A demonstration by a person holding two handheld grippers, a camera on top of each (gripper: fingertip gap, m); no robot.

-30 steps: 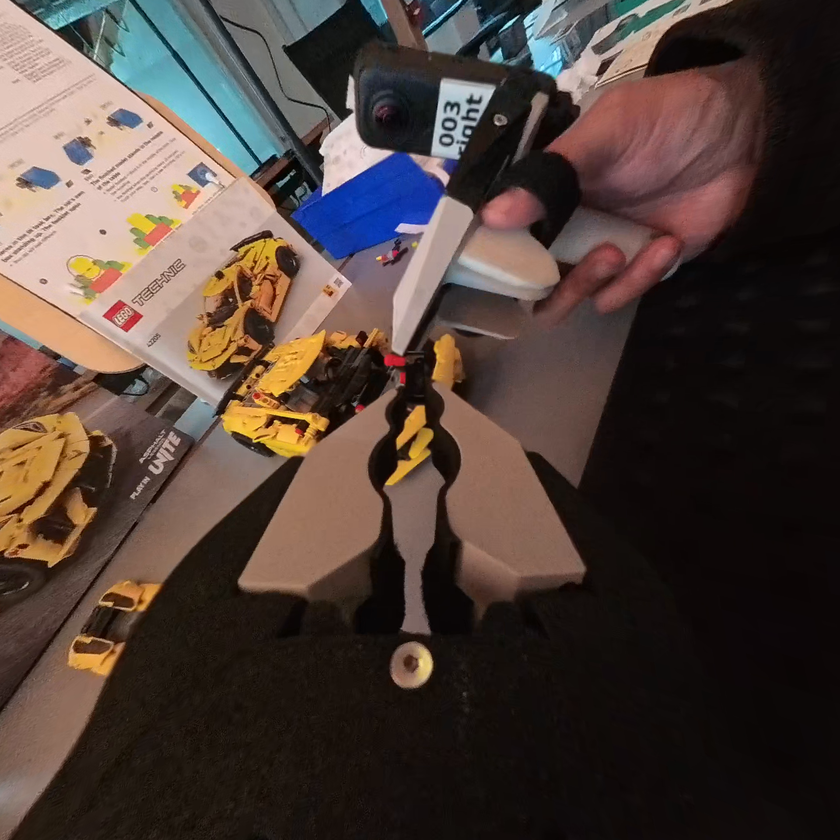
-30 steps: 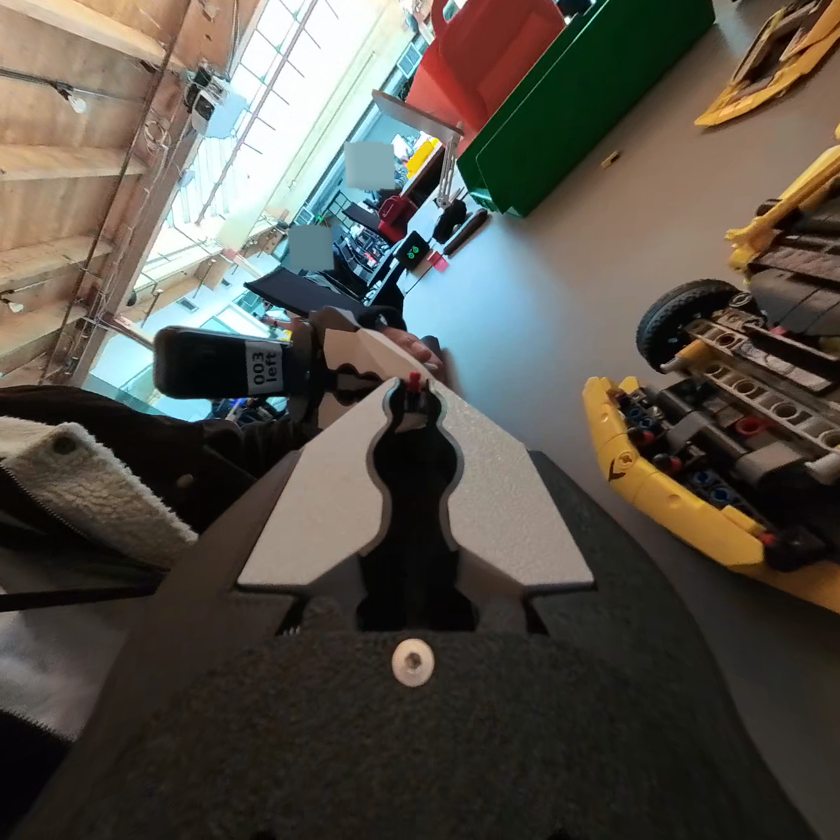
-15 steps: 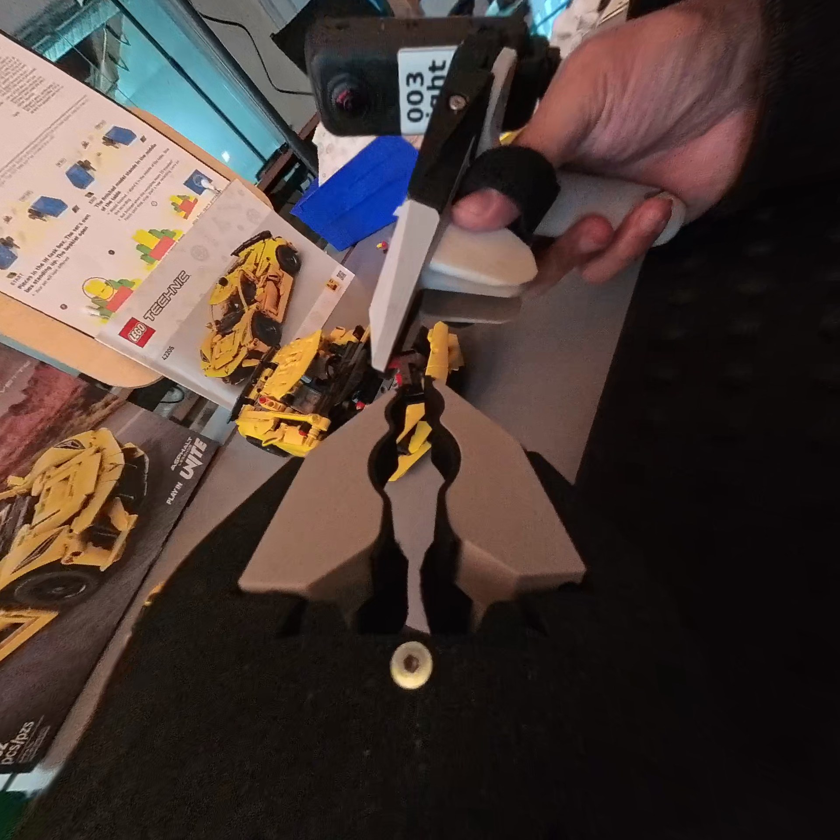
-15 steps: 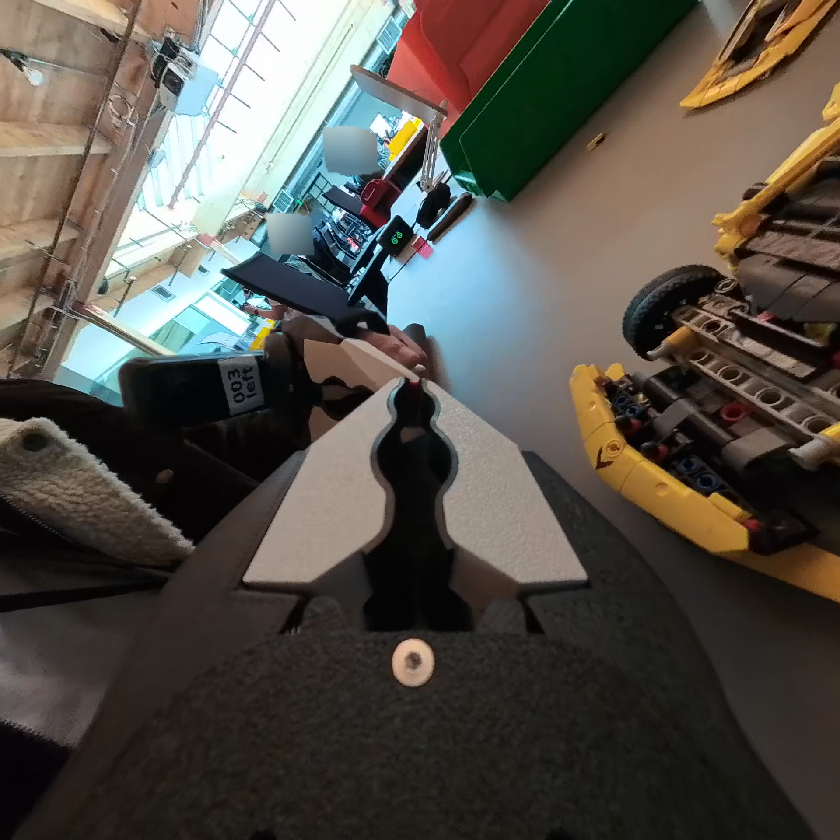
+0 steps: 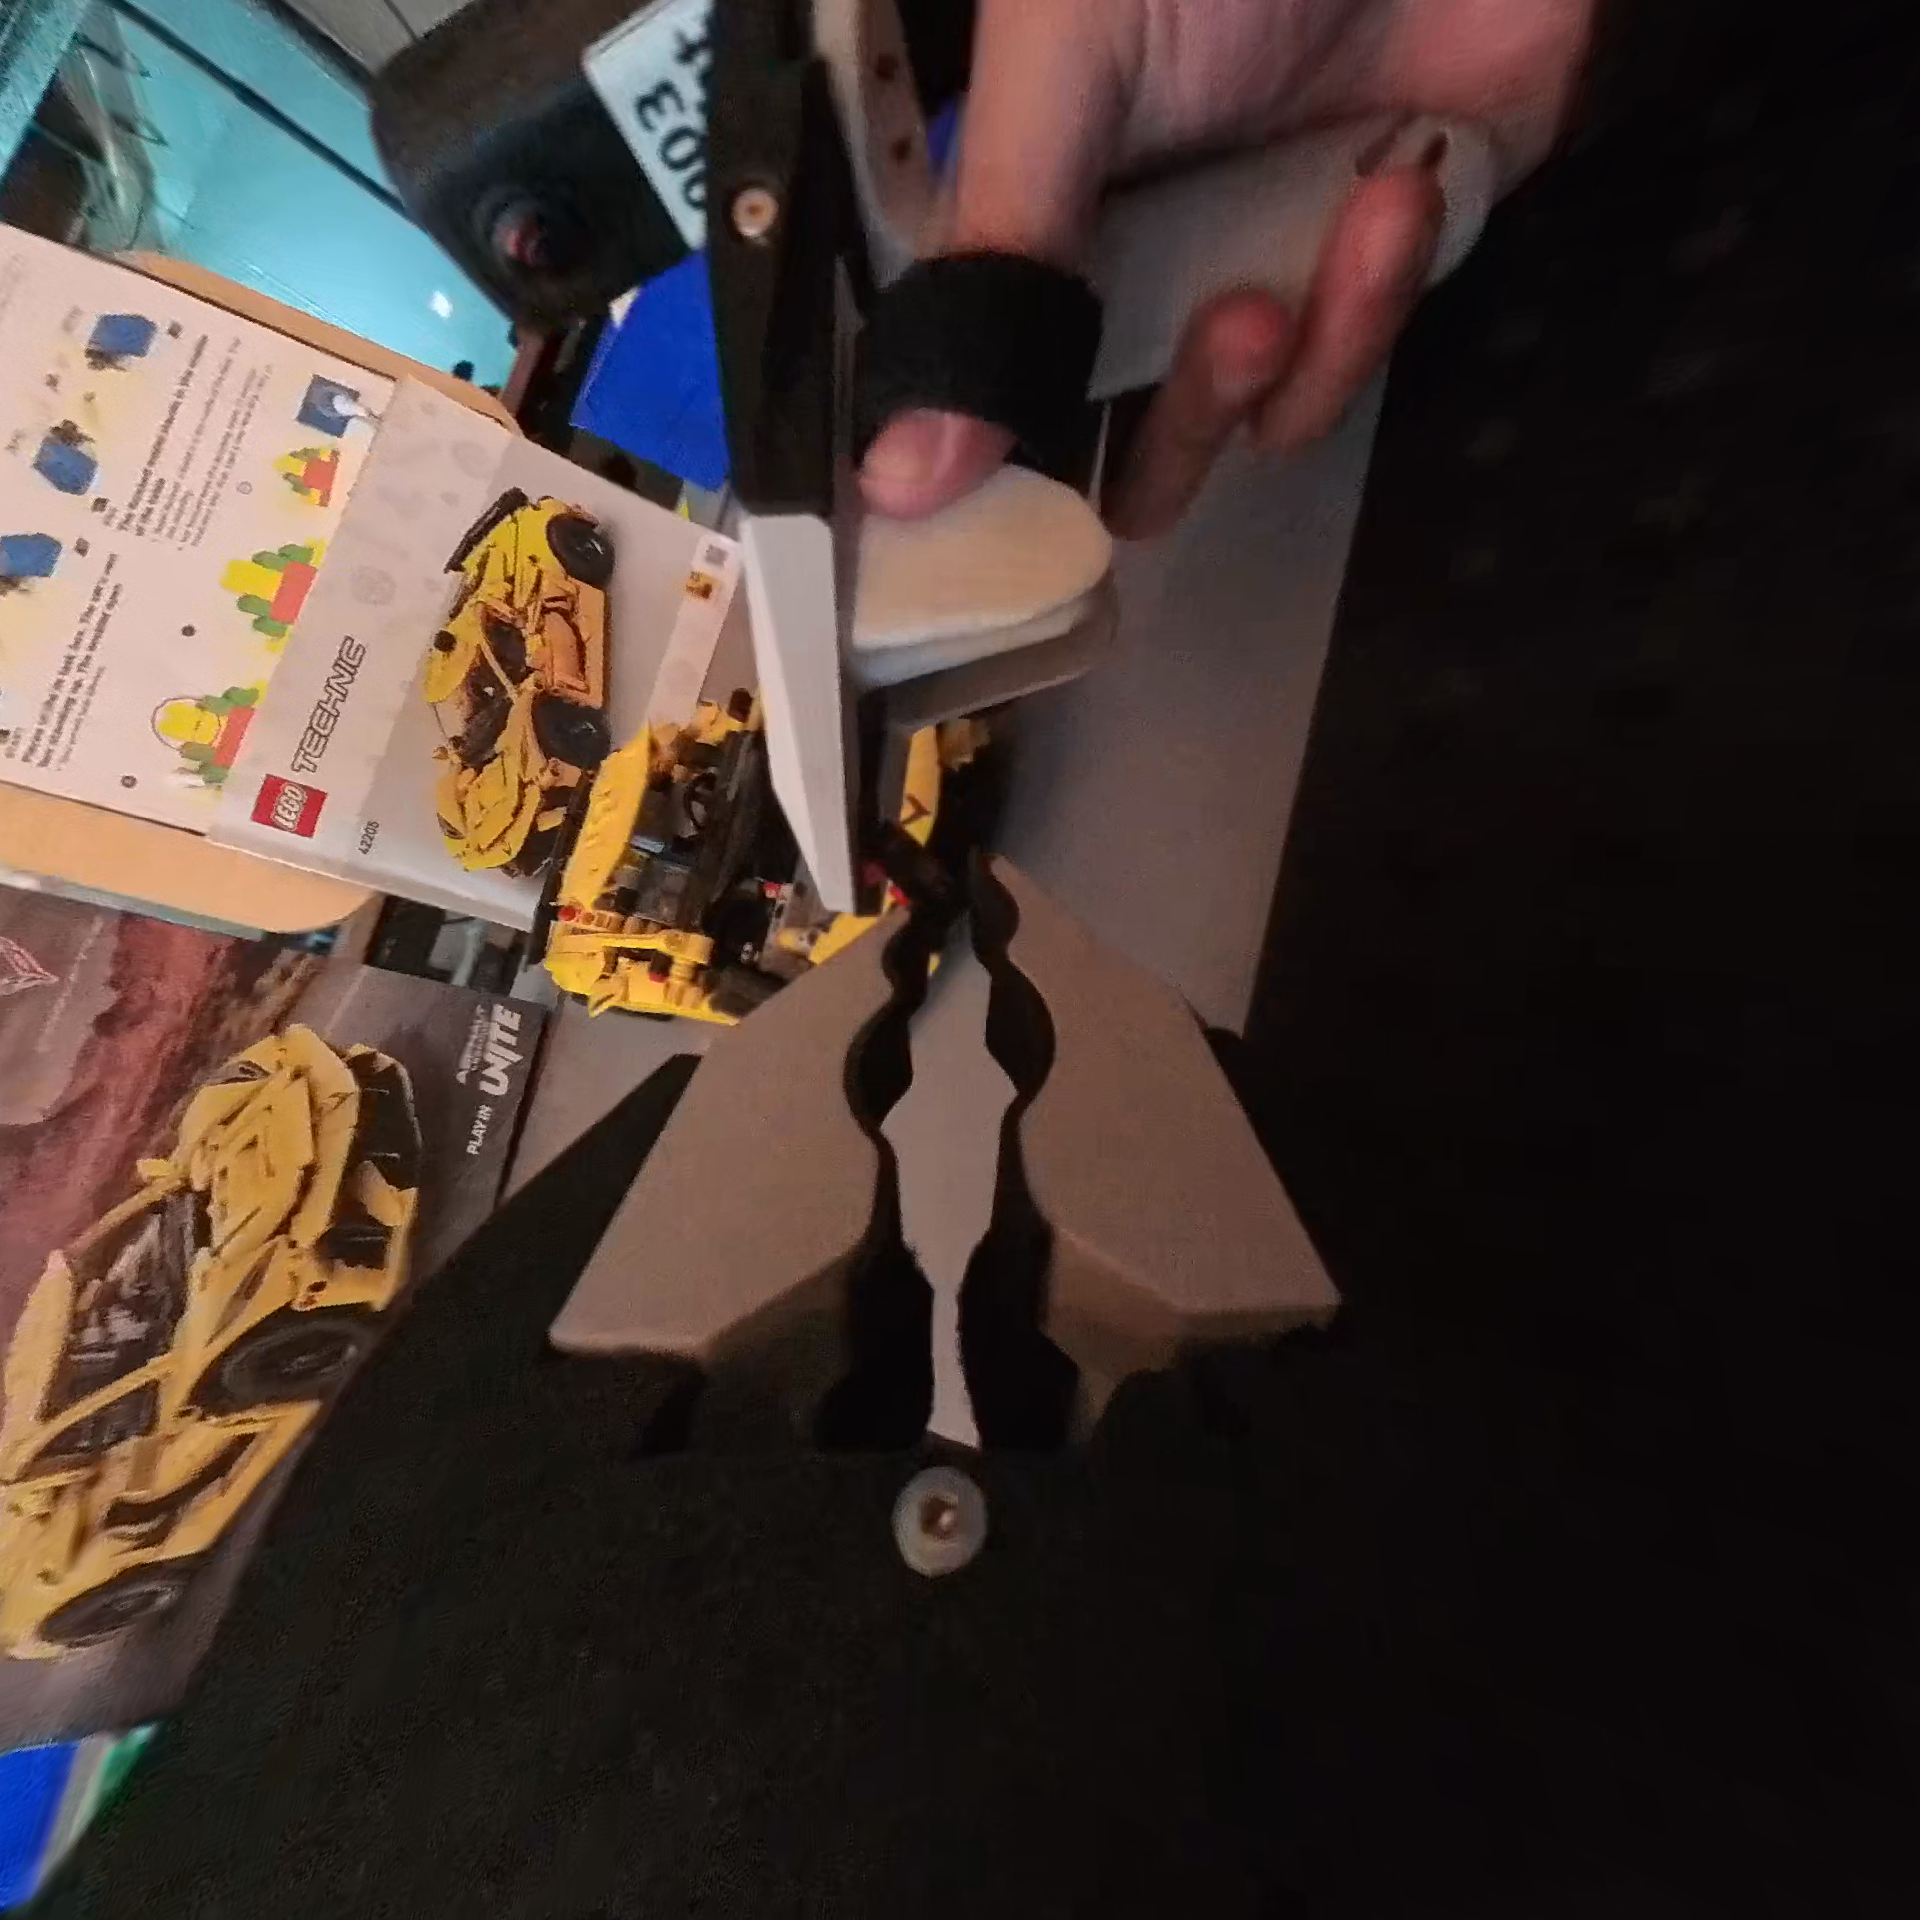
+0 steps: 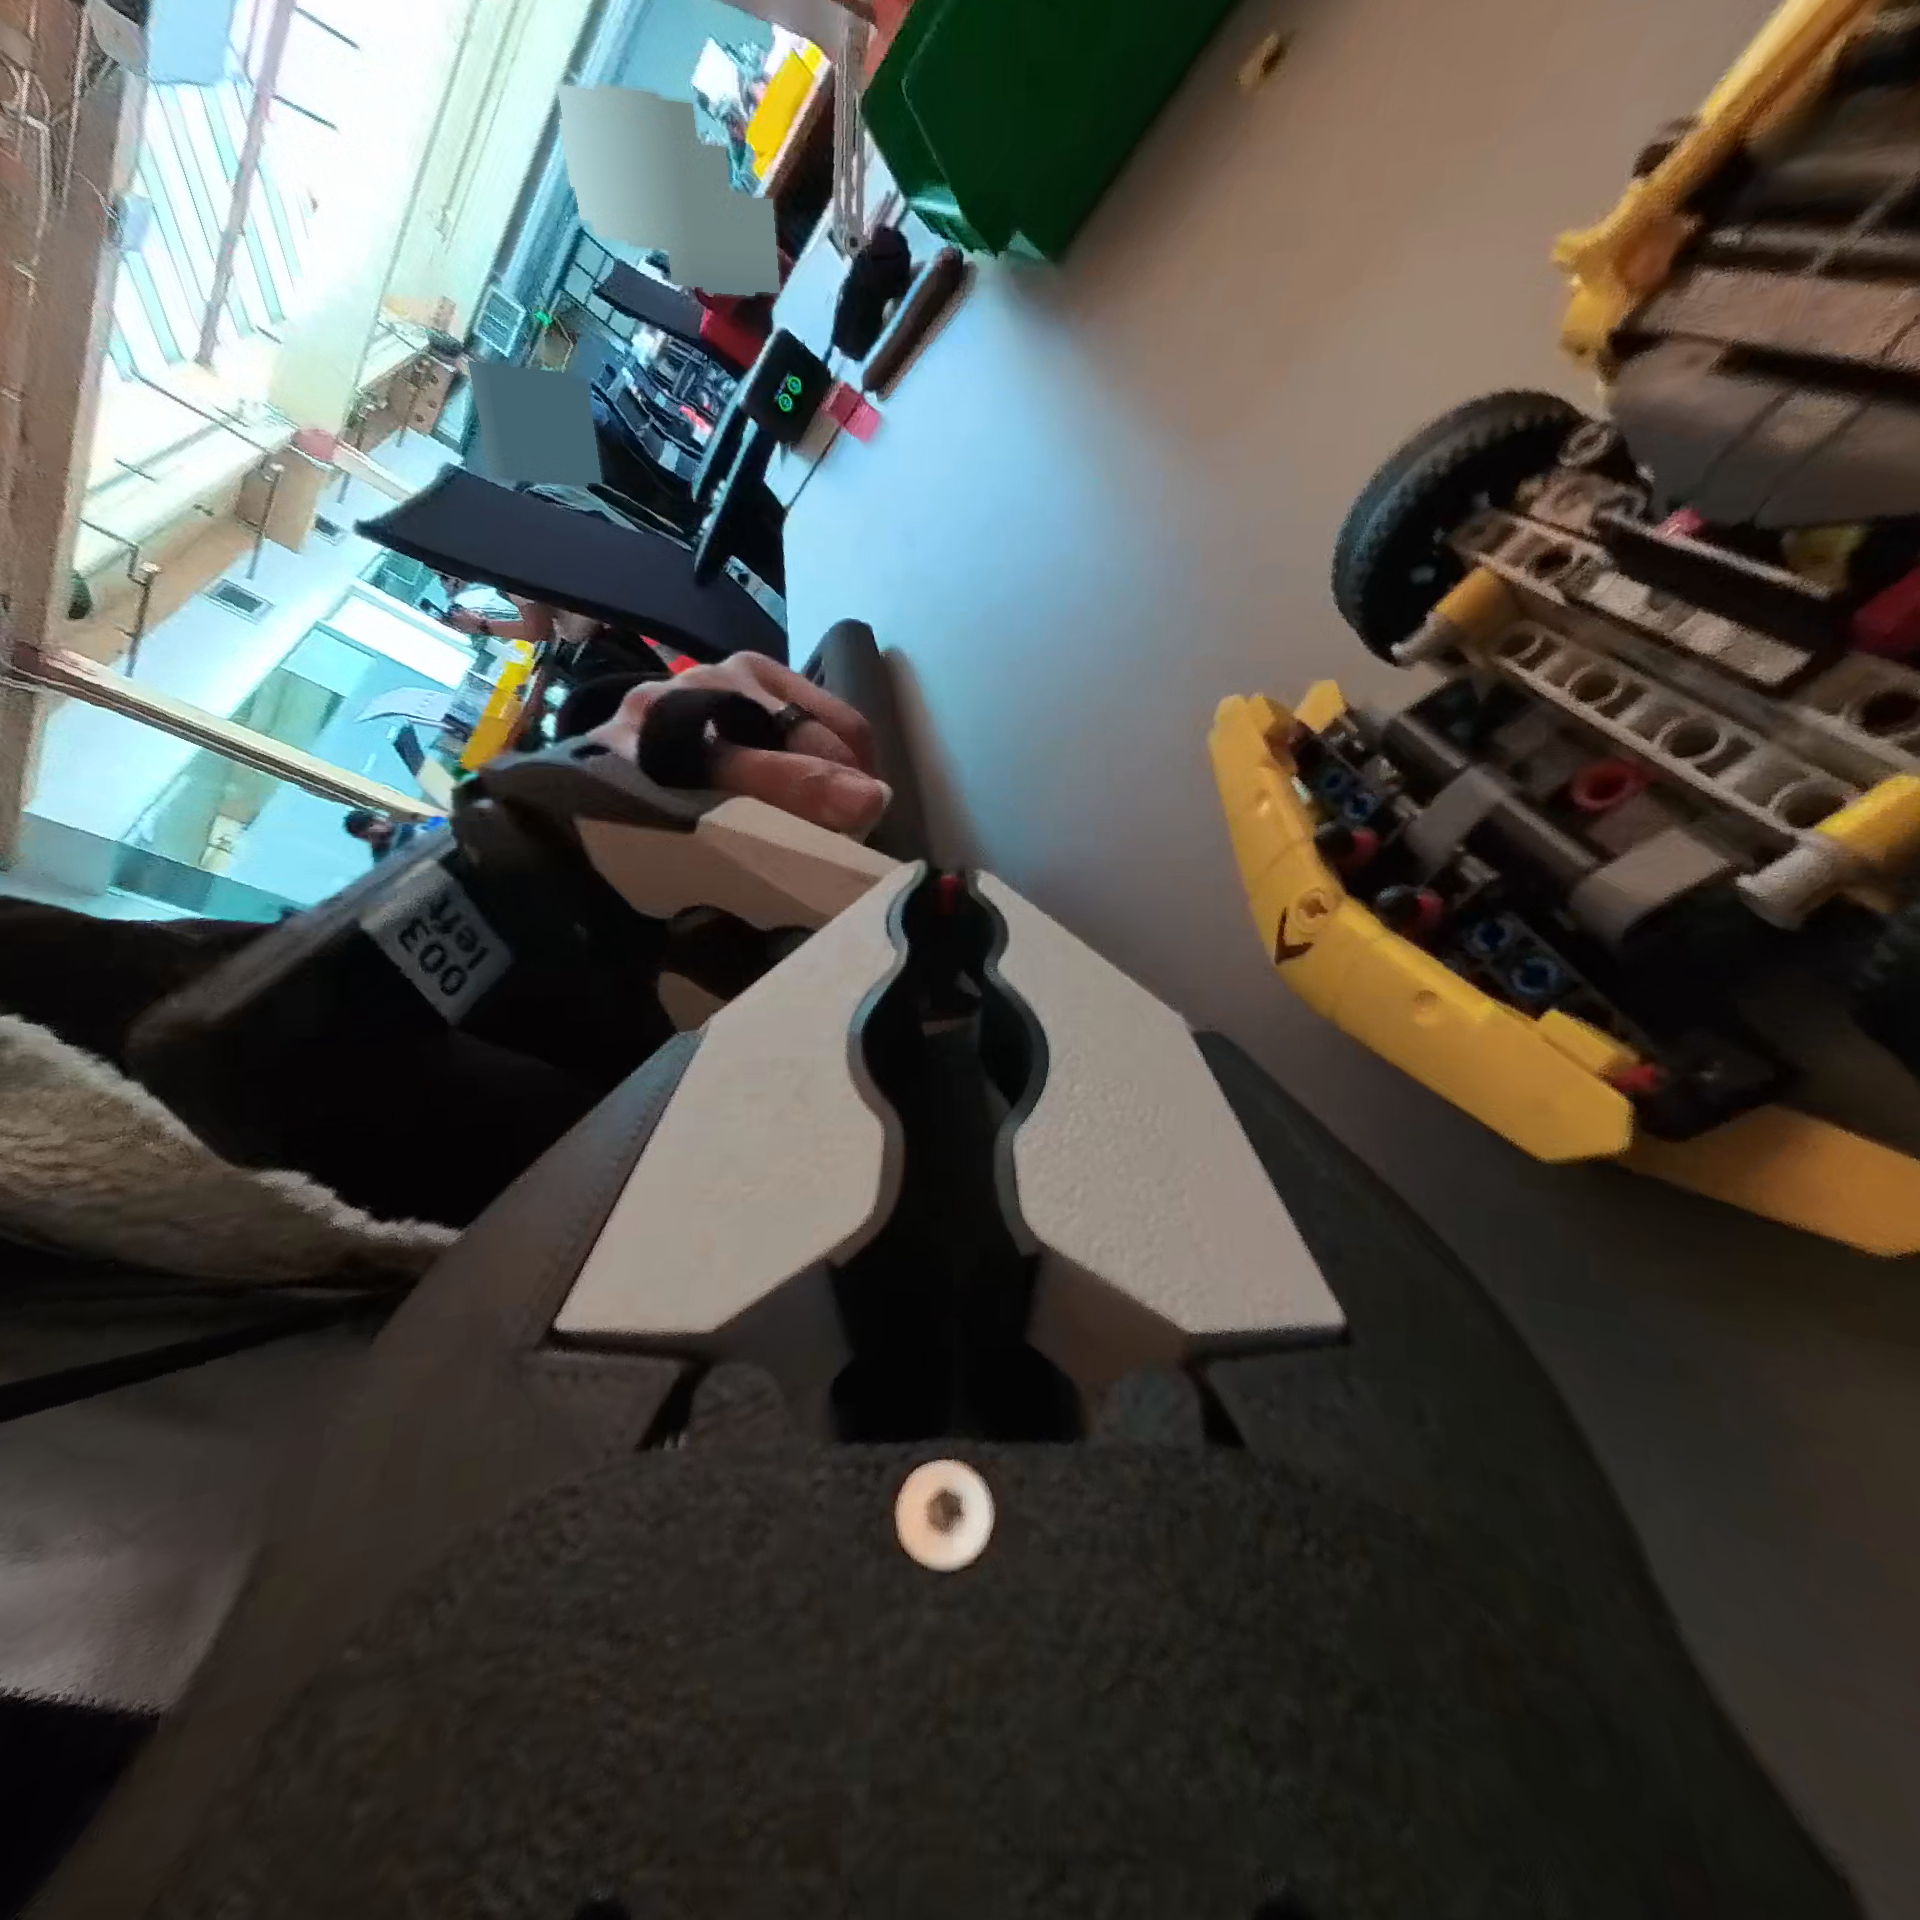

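My left gripper is shut on a small black brick part, held above the grey table. My right gripper is shut on a small red pin. Its fingertips meet the left gripper's tips, so the pin and the black part touch. In the left wrist view the right gripper comes down from above, held by a hand. In the right wrist view the left gripper reaches in from the left. A part-built yellow brick car lies just behind the tips; it also shows in the right wrist view.
An instruction booklet and a printed sheet lie on a wooden board at the left. A box lid with a yellow car picture lies nearer. A green bin stands at the table's far end. A dark sleeve fills the right. My two grippers' fingertips are within a few centimetres of each other.
Both grippers stay shut, tip to tip. The right gripper has tilted more upright and come closer to the left camera. Both views have swung and the car now looks larger.
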